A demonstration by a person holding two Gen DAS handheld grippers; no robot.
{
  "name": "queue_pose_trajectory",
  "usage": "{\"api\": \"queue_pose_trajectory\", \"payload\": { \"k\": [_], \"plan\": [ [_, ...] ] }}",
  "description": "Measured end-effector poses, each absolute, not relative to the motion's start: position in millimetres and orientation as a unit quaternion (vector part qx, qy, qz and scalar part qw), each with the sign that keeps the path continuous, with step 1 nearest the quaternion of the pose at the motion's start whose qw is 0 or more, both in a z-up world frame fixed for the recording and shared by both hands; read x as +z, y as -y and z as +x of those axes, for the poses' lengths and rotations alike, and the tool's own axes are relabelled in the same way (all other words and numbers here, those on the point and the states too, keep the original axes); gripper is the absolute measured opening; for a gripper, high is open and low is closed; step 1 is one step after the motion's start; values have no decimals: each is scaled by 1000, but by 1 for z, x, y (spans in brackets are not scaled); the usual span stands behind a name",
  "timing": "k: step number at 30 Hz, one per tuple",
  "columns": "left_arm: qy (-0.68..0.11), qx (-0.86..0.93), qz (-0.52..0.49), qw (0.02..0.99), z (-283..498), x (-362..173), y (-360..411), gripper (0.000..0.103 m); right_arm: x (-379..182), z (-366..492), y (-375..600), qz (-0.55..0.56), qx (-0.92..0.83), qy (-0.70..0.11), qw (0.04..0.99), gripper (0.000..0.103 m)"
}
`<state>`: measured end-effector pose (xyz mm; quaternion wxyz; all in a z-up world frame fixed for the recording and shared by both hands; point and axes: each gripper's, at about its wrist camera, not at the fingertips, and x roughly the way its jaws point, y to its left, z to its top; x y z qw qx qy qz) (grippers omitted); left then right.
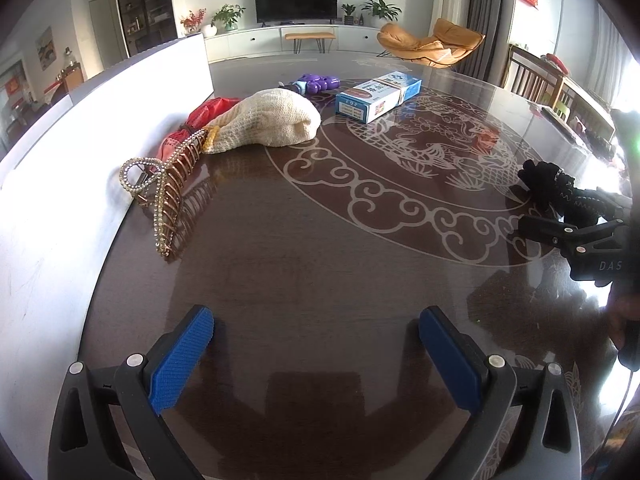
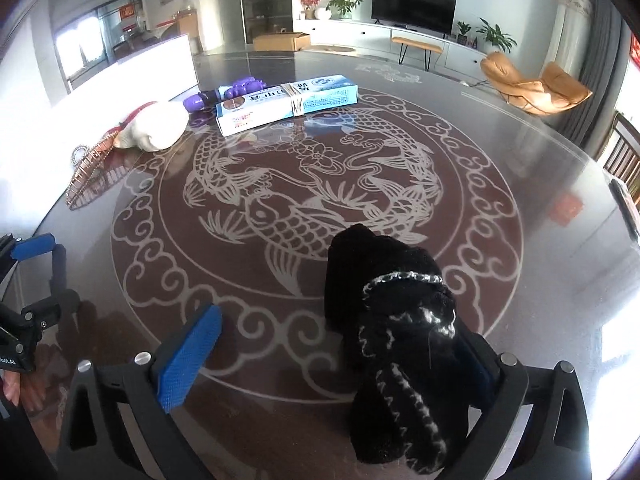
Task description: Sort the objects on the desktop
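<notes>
Left wrist view: left gripper hovering low over the bare near part of the table, blue pads spread wide, gripping nothing.
Right wrist view: right gripper standing wide open; black knitted glove lying on the table between the pads, leaning against the right-hand one, not being squeezed.
Left edge: white board standing along it; beaded hair claw resting just beside it.
Behind the claw: cream knitted piece lying over a red bag.
Far side: purple toy sitting just beside a blue-and-white box bound with a rubber band.
Centre: fish pattern lying uncovered.
</notes>
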<state>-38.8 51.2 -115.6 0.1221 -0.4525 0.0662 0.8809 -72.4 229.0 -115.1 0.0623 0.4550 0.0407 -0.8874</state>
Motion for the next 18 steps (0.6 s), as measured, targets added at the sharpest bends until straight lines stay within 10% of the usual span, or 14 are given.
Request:
{"api": "queue_pose_trajectory", "payload": {
  "k": [18],
  "plan": [
    [24,879,-472,-65,-168,-115,-16,103,-115,-73,-229,455,-887,-41,62,103]
  ]
}}
